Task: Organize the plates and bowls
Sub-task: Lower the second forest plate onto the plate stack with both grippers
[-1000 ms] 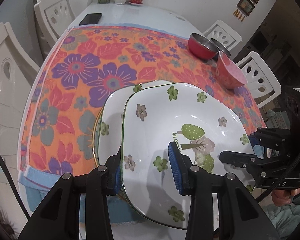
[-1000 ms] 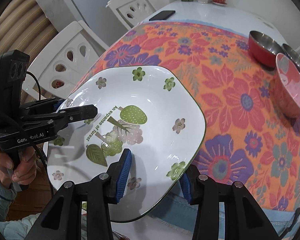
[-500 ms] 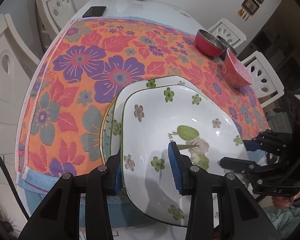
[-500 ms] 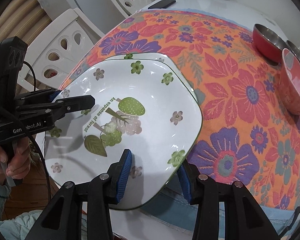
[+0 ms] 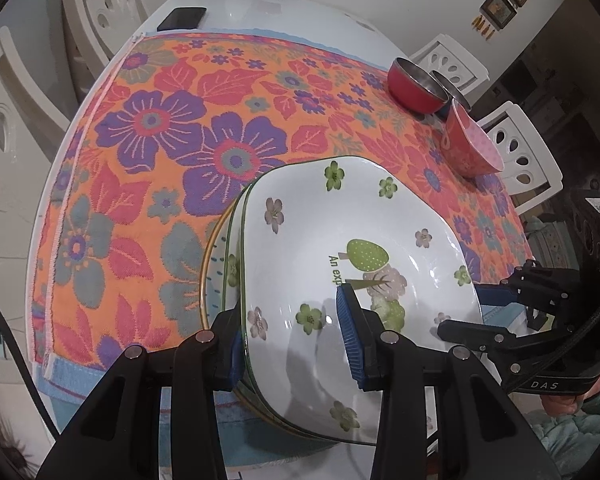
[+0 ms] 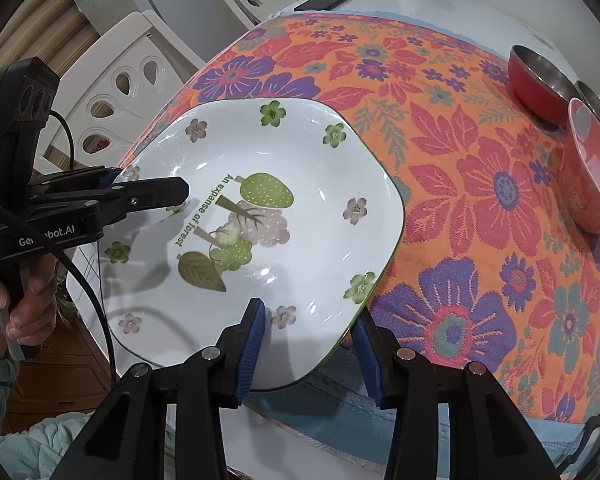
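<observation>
Lowering white squarish ceramic plate with green flower and tree print (image 6: pixel 260 216) onto plate stack (image 5: pixel 224 272) at cloth's near edge: keep level, corners matched, release both sides together. Left gripper (image 5: pixel 296 344) clamped on plate's left rim, right gripper (image 6: pixel 308 344) clamped on right rim. Beyond plate, on floral orange tablecloth (image 5: pixel 180 140): red steel bowl (image 5: pixel 416 88), pink bowl (image 5: pixel 472 148), well apart. Plate overhangs table edge, tip risk.

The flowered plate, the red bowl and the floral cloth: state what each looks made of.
Flowered plate: probably glazed ceramic; glossy white with sharp highlights and printed trees and flowers.
Red bowl: likely steel with a red-coated outside; the inside is a dull grey metallic sheen.
Floral cloth: woven fabric, possibly terry; matte, with a visibly textured weave and a stitched hem.
</observation>
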`<state>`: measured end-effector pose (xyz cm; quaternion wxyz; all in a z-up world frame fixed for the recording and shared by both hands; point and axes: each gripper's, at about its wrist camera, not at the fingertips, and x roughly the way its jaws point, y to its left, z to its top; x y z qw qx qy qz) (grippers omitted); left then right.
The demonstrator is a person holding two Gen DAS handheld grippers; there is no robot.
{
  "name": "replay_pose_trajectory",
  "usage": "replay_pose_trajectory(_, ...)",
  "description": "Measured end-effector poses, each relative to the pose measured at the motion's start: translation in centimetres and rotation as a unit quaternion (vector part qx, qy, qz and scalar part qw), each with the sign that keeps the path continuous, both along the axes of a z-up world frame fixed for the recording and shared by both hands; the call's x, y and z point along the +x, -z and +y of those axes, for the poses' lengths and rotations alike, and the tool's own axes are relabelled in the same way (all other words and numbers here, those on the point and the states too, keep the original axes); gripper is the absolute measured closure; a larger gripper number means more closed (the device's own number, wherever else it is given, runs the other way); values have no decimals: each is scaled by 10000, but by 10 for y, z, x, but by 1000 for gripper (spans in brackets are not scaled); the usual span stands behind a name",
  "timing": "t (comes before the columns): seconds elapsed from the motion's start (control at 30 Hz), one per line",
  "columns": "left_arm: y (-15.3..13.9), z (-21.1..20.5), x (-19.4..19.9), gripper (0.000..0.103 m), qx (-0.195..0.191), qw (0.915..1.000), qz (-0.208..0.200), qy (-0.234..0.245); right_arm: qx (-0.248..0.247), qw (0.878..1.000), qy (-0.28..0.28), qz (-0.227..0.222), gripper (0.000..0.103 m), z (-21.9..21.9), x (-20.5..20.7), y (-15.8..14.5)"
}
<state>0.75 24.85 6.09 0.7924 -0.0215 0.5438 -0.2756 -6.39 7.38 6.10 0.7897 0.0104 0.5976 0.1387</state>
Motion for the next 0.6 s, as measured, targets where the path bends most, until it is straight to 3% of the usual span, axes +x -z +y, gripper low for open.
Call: replay_pose_trajectory(0.6,-3,4,13,67,-102,9992,298,247,105,9996,253,79,60,-6,4,-3)
